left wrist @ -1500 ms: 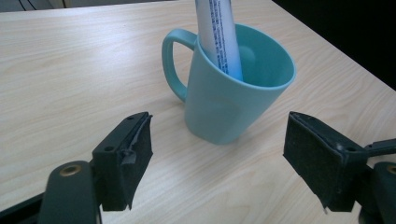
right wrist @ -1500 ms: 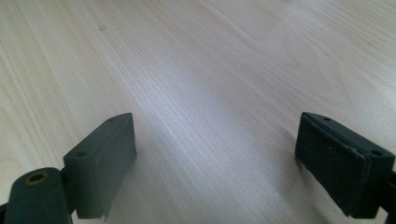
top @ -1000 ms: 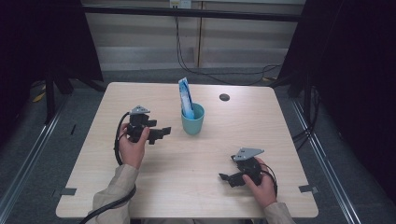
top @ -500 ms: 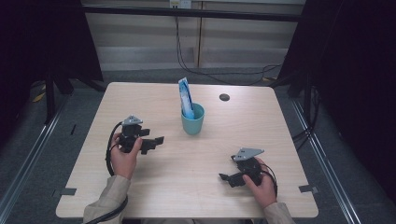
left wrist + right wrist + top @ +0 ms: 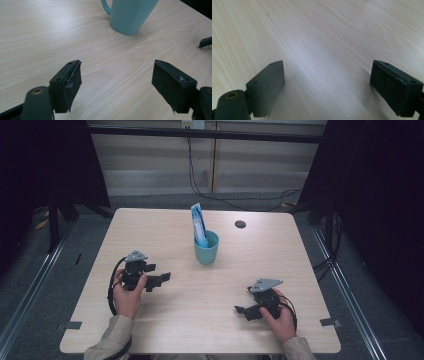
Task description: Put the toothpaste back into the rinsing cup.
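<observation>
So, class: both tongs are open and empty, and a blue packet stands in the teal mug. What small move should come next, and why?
Probably ease the left tongs toward the teal mug: they point at it, open, with bare table between. The right tongs point elsewhere.

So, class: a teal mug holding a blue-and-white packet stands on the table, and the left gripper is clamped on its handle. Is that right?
Not quite. The left gripper is open, holding nothing, short of the mug, as the left gripper view shows. The packet does stand in it on the table.

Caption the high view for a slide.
Two hand-held grippers, left and right, rest open on a wooden table near a teal mug holding a blue-and-white packet.
</observation>
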A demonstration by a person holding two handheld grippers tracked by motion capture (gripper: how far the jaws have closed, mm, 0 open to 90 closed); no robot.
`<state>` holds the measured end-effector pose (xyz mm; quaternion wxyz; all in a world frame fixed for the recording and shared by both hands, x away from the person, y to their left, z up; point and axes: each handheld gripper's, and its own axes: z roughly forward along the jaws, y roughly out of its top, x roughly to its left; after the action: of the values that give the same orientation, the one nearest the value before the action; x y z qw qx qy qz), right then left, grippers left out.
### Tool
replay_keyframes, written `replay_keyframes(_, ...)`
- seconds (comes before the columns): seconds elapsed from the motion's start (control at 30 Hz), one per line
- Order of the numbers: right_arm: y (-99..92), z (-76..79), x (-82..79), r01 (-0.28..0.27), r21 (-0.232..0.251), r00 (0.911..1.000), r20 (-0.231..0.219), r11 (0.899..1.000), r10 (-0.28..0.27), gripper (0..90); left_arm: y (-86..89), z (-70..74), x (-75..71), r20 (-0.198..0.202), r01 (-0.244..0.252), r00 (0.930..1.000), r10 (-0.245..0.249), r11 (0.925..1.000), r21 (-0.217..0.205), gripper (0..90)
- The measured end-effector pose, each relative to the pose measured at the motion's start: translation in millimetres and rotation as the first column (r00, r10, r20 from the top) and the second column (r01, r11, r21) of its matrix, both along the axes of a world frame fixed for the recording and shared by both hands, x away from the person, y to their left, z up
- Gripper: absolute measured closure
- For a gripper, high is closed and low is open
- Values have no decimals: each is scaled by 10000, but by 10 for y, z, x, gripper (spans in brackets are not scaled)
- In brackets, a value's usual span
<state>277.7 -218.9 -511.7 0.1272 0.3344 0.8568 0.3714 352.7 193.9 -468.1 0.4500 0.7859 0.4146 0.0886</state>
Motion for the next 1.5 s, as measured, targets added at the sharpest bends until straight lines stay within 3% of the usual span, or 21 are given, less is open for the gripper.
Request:
replay_keyframes(0.77,1,0,0,5,0,10000,0,10000,-5,119,226,-260,-220,-12,-162,9999,163,9974,707,244)
replay_keyframes(1.3,1,0,0,6,1,10000,0,10000,-6,119,297,-389,-318,110,-59,9999,43,9885,1511,241)
replay_keyframes(1.5,1,0,0,6,2,10000,-2,10000,-6,119,268,-404,-338,447,296,9982,-398,9773,2097,209)
